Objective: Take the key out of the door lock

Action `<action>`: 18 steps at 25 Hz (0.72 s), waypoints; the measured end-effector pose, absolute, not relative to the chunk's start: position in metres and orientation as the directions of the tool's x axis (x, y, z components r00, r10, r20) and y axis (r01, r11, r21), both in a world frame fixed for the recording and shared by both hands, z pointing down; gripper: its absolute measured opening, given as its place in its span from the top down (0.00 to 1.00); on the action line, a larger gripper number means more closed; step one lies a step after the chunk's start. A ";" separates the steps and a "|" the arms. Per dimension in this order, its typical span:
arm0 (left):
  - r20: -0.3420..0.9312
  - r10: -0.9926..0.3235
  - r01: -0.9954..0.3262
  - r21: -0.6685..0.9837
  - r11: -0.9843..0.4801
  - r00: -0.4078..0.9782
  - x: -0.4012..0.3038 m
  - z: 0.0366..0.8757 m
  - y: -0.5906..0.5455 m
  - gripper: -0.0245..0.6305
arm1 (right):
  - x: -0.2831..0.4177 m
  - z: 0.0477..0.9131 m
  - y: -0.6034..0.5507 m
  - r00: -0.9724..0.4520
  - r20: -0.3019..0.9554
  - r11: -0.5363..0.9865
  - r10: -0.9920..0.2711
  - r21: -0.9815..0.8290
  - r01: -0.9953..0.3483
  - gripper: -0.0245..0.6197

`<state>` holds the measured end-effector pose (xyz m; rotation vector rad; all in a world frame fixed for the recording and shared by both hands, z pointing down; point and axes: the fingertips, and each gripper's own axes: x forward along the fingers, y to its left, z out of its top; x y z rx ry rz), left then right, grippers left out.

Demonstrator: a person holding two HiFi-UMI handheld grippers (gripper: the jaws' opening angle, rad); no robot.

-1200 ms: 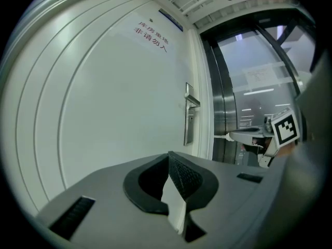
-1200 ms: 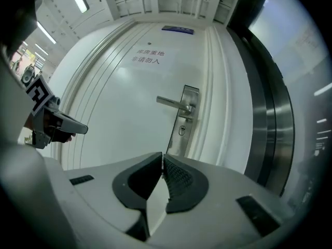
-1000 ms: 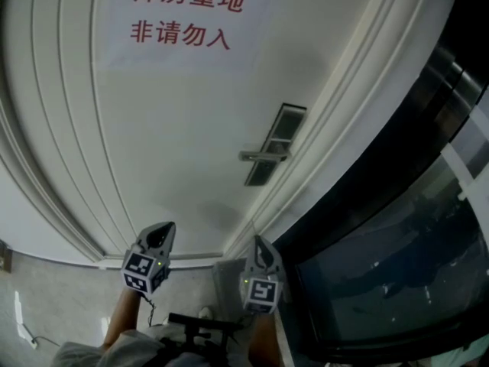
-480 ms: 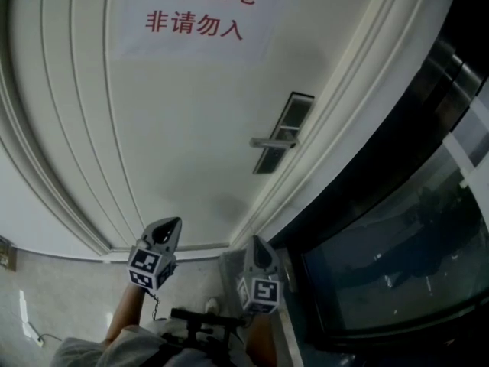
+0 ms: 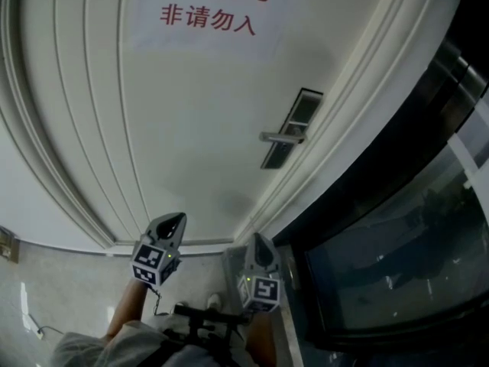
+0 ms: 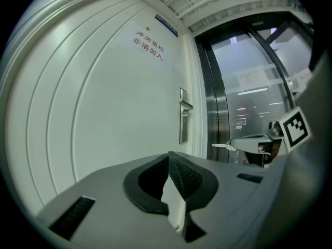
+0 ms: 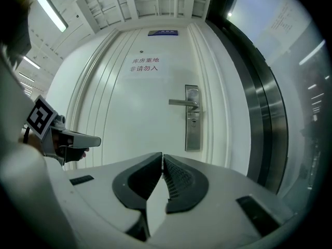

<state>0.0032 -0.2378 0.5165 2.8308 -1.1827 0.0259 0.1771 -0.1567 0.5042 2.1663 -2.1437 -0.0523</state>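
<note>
Both tongs sit low in the head view, side by side near bottom centre, noses toward the white door (image 5: 191, 128).

Left tongs (image 5: 174, 219): jaws together, nothing between them. Right tongs (image 5: 258, 240): jaws together as well, empty.

The steel lock plate (image 5: 293, 128) is right of centre in the head view. It lies above and to the right of both tongs and well apart from them; my right tongs are the nearer pair. The lever handle (image 5: 280, 138) sticks out leftward from the plate.

In the right gripper view the plate stands above my closed jaw tips and a little to the right. There is a small dark keyhole (image 7: 192, 122) under the lever. The key is too small to make out. In the left gripper view the plate shows up and right of the jaw tips, seen at a slant.

A paper sign (image 5: 210, 10) with red characters is at the top of the door. A dark glass panel (image 5: 397, 243) fills the right side.
</note>
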 end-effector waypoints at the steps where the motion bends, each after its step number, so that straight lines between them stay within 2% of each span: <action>1: 0.045 -0.710 -0.711 0.063 -0.700 0.703 0.003 0.517 -0.237 0.95 | 0.177 0.504 -0.156 0.010 0.042 -0.006 -0.999 0.089 -0.996 0.93; 18: 0.044 -0.705 -0.706 0.056 -0.706 0.708 0.018 0.516 -0.230 0.95 | 0.187 0.503 -0.148 -0.003 0.041 0.007 -0.999 0.093 -0.996 0.94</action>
